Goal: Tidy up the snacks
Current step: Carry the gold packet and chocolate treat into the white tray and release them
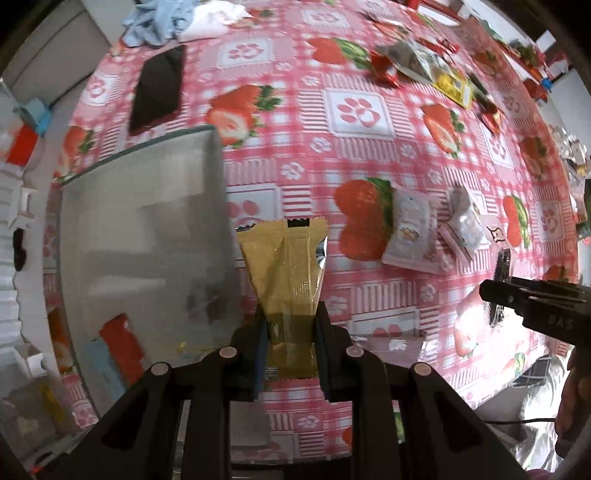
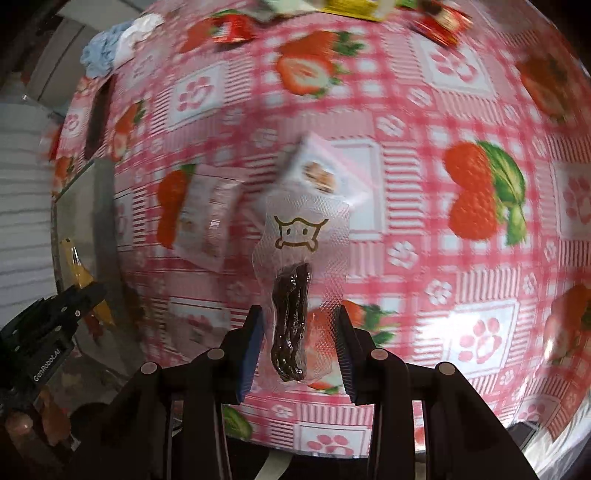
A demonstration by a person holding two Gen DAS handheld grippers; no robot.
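Currently catalogued, nearest first, with the clear bin (image 1: 147,229) as landmark.

Item 1: left gripper (image 1: 290,343), pointing down at the worktop (image 1: 362,110). Jaws clamped on the lower end of a gold snack packet (image 1: 286,266), which hangs clear of the cloth, just beside the bin's right wall.

Item 2: right gripper (image 2: 301,347). Jaws pressed on a clear embossed pouch (image 2: 303,251) printed with a small cartoon face and holding a dark strip of snack; pouch lifted off the cloth, to the right of the bin and well apart from it. In the left wrist view this gripper shows at the right edge, pouch seen edge-on.

Item 3: clear bin, frosted walls, green rim. Orange and pale blue packets (image 1: 118,347) appear to lie inside, though they are blurred.

Item 4: two pale pink packets (image 1: 410,229), loose on the cloth to the right of the bin, beyond both grippers.

Item 5: black phone (image 1: 159,88), flat on the cloth just past the bin's far edge.

Item 6: red, yellow and grey snack packets (image 1: 417,62), scattered far right of the bin; crumpled blue cloth (image 1: 155,22) at the far edge.

Step in hand, by judgement: carrying, both grippers loaded. Next move calls for bringing the gold packet over the bin's open top and parting the jaws, then the pouch likewise; pink packets remain to collect.
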